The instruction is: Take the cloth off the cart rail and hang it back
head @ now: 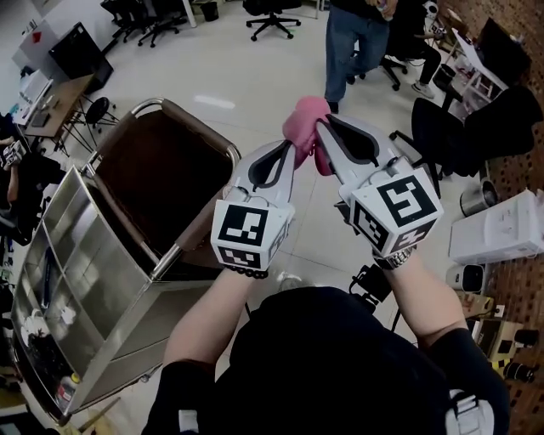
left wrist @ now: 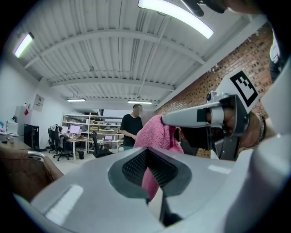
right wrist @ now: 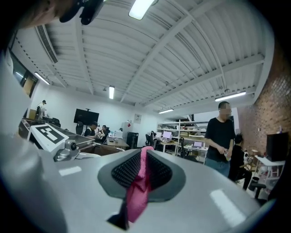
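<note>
A pink cloth [head: 306, 126] hangs in the air between my two grippers, well to the right of the steel cart [head: 102, 280] and its rounded top rail [head: 183, 115]. My left gripper [head: 293, 151] is shut on one edge of the cloth [left wrist: 152, 175]. The right gripper [head: 321, 129] is shut on another fold of the cloth [right wrist: 138, 191]. Both grippers point level and sit side by side. In the left gripper view the bunched cloth rises behind the jaws, beside the right gripper [left wrist: 200, 117].
A person in a black shirt and jeans [head: 357, 38] stands on the floor ahead. Office chairs [head: 272, 15] and a black chair [head: 442, 127] ring the open floor. A brick wall with white appliances [head: 501, 234] is at right. The cart's brown tray [head: 161, 183] lies at left.
</note>
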`<state>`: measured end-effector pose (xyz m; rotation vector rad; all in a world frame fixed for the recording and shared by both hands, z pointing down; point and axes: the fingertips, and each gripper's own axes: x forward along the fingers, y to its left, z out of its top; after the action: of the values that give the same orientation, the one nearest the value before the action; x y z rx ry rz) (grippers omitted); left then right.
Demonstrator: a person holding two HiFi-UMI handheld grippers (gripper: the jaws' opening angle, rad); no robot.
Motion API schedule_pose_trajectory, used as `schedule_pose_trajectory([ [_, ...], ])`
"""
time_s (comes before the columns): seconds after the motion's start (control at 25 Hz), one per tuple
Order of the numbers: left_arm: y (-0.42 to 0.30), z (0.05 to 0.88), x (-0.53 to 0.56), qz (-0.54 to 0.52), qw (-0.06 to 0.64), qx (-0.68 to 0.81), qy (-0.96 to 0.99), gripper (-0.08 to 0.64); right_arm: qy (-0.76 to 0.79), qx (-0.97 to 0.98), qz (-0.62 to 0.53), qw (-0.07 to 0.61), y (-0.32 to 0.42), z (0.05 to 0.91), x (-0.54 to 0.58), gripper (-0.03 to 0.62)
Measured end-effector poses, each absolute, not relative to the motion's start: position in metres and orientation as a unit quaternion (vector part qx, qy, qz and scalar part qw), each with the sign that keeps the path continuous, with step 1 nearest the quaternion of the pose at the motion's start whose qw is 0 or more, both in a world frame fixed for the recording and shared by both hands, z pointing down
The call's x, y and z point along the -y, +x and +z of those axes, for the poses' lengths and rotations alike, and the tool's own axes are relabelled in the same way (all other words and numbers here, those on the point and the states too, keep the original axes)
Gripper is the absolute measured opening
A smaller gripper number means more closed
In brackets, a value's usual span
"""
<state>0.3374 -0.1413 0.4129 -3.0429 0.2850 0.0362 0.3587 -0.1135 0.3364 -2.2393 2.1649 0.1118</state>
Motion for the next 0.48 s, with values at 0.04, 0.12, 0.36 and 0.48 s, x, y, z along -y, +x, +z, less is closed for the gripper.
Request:
schedule_pose_trajectory([
  [0.04,0.342,0.410,0.147,0.013,0.044,-0.097,-0.994,0.003,-0.716,-0.697,0.034,0.012,0.364,0.337,0.120,0.034],
  [0.12,0.348,0.407,0.158,0.013,0.045,-0.110,-0.993,0.003,-0.709,-0.704,0.032,0.013,0.373,0.338,0.132,0.034],
  [0.36,0.365,0.412,0.187,0.005,0.044,-0.146,-0.988,0.003,-0.681,-0.732,0.029,0.023,0.397,0.349,0.165,0.034],
  [0.48,0.381,0.411,0.200,-0.001,0.045,-0.175,-0.984,0.003,-0.659,-0.751,0.026,0.026,0.413,0.351,0.180,0.034],
])
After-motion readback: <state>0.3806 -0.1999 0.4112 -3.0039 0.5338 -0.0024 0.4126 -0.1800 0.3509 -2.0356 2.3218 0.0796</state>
